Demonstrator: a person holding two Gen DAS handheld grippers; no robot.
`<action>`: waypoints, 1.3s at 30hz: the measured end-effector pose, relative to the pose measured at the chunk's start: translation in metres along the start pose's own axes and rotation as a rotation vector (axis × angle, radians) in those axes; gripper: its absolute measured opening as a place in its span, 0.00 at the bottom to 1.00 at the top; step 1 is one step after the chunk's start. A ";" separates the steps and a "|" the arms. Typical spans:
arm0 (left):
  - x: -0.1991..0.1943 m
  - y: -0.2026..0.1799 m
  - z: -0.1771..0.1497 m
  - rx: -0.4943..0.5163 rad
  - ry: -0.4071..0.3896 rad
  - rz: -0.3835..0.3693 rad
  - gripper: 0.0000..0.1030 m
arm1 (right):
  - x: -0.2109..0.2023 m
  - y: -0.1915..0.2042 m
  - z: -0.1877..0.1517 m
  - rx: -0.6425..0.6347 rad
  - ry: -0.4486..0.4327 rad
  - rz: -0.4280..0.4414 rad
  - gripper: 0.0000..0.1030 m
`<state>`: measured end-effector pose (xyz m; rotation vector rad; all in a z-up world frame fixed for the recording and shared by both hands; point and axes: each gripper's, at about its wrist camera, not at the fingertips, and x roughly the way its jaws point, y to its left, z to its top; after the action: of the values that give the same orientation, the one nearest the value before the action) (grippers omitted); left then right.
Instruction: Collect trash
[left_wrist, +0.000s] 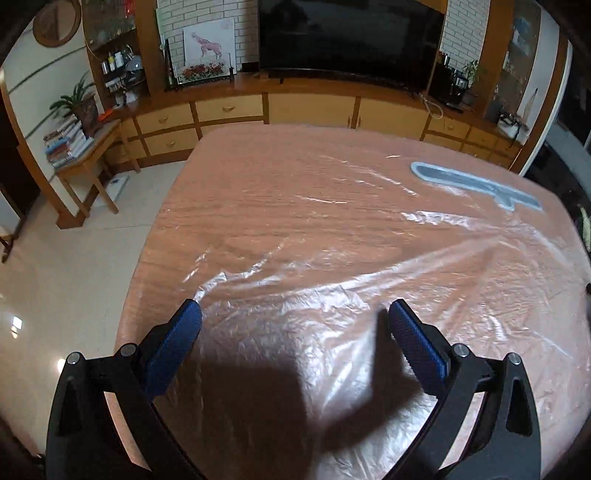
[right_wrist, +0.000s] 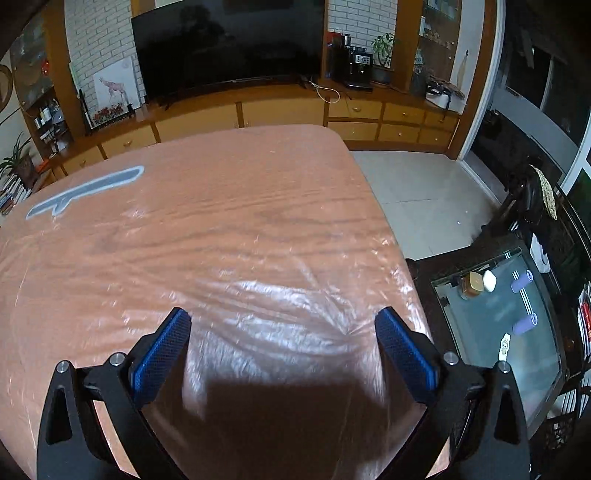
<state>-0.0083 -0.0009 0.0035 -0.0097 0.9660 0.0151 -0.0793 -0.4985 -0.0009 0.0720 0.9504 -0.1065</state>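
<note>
Plastic sheet covers my table. Left gripper and right gripper both gape wide over it, empty

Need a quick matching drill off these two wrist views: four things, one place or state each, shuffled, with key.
Things:
1. clear plastic sheet
2. grey-blue flat piece
3. television
4. left gripper

Places or states:
A. standing on the wooden cabinet against the brick wall
B. jaws wide, nothing between them
C. spread wrinkled over the table
D. lying near the far part of the table, on the right in the left wrist view

Pairs: 1-C, 2-D, 3-A, 4-B
</note>
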 end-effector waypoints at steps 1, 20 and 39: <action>0.002 0.000 0.000 0.003 -0.008 0.003 0.98 | 0.001 0.000 0.001 0.001 0.000 -0.004 0.97; 0.001 -0.001 0.002 -0.009 -0.007 0.007 0.99 | -0.001 0.001 0.001 0.001 0.001 -0.006 0.97; 0.001 -0.001 0.001 -0.009 -0.007 0.007 0.99 | -0.002 0.001 0.002 0.001 0.001 -0.006 0.97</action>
<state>-0.0069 -0.0022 0.0034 -0.0150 0.9589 0.0257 -0.0789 -0.4976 0.0015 0.0703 0.9516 -0.1129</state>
